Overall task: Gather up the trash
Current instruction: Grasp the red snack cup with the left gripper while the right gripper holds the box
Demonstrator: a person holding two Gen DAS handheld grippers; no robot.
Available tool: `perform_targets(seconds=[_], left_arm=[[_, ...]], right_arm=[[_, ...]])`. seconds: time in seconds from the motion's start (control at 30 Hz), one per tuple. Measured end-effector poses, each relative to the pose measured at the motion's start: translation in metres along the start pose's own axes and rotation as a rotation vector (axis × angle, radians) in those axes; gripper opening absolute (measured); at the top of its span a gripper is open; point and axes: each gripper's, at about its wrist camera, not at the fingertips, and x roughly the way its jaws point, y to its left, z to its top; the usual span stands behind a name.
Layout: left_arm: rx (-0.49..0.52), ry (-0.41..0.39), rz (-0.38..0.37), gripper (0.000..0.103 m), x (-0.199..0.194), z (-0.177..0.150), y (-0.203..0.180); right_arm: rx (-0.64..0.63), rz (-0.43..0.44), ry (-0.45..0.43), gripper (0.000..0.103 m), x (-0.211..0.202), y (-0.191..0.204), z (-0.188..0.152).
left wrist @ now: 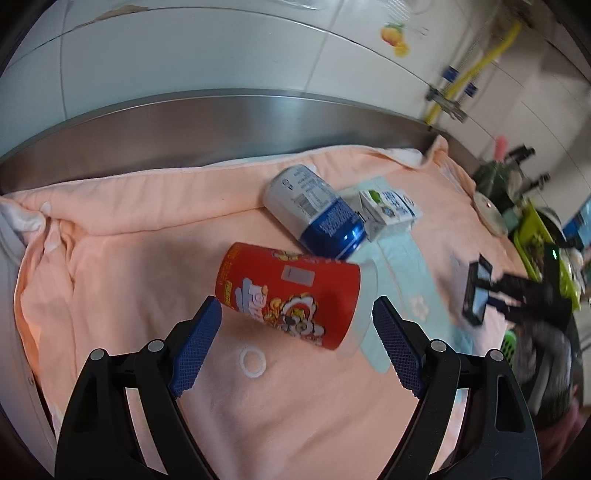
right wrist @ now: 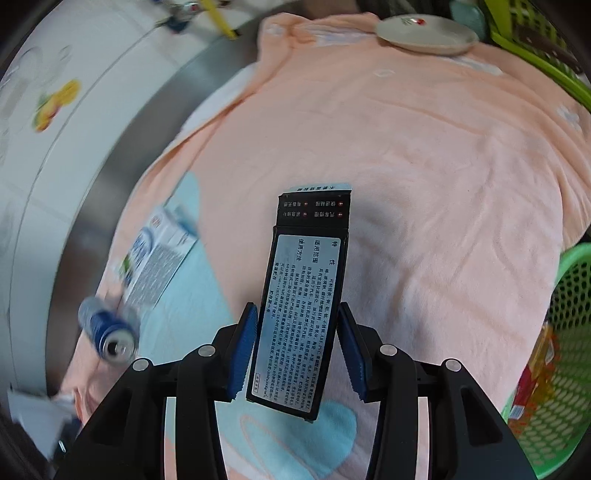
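Note:
In the left wrist view a red snack canister [left wrist: 291, 295] with a clear lid lies on its side on the peach towel [left wrist: 147, 258]. My left gripper [left wrist: 295, 317] is open, its blue pads either side of the canister, not touching it. Behind lie a blue-and-white can [left wrist: 314, 212] and a small milk carton [left wrist: 388, 206]. My right gripper [right wrist: 295, 332] is shut on a black box [right wrist: 303, 306] with a printed label, held above the towel; it also shows in the left wrist view [left wrist: 478, 291]. The can [right wrist: 109, 332] and carton [right wrist: 155, 254] lie to its left.
A green mesh basket [right wrist: 561, 350] holding a red wrapper stands at the right. A white plate [right wrist: 424, 33] and a lime crate [right wrist: 535, 48] sit at the towel's far end. A steel rim [left wrist: 221, 122] and white tiled wall run behind the towel.

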Motion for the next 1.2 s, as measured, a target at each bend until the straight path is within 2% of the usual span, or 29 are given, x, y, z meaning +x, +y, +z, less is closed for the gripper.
perform_targets(seconds=[0.17, 0.27, 0.47, 0.57, 0.93, 1.03, 1.13, 1.2], left_arm=[[-0.068, 0.013, 0.046, 0.083, 0.006, 0.009, -0.003], [-0.193, 0.059, 0.019, 0.083, 0.017, 0.011, 0.005], [-0.384, 0.052, 0.041, 0.083, 0.029, 0.017, 0.009], [-0.482, 0.082, 0.036, 0.083, 0.043, 0.017, 0.008], [-0.683, 0.118, 0.089, 0.084, 0.077, 0.009, 0.016], [-0.746, 0.143, 0.057, 0.084, 0.086, 0.005, 0.022], [-0.721, 0.145, 0.061, 0.084, 0.088, 0.007, 0.019], [-0.711, 0.153, 0.038, 0.083, 0.091, 0.007, 0.018]], right_arm=[[-0.066, 0.052, 0.004, 0.043, -0.015, -0.002, -0.019], [-0.097, 0.088, 0.01, 0.043, -0.025, -0.009, -0.031], [-0.158, 0.121, 0.008, 0.043, -0.029, -0.01, -0.043], [-0.191, 0.126, 0.002, 0.043, -0.033, -0.011, -0.048], [-0.276, 0.14, -0.026, 0.043, -0.048, -0.016, -0.071], [-0.274, 0.138, -0.019, 0.043, -0.047, -0.02, -0.074], [-0.271, 0.131, -0.021, 0.043, -0.048, -0.023, -0.077], [-0.266, 0.127, -0.024, 0.043, -0.05, -0.027, -0.079]])
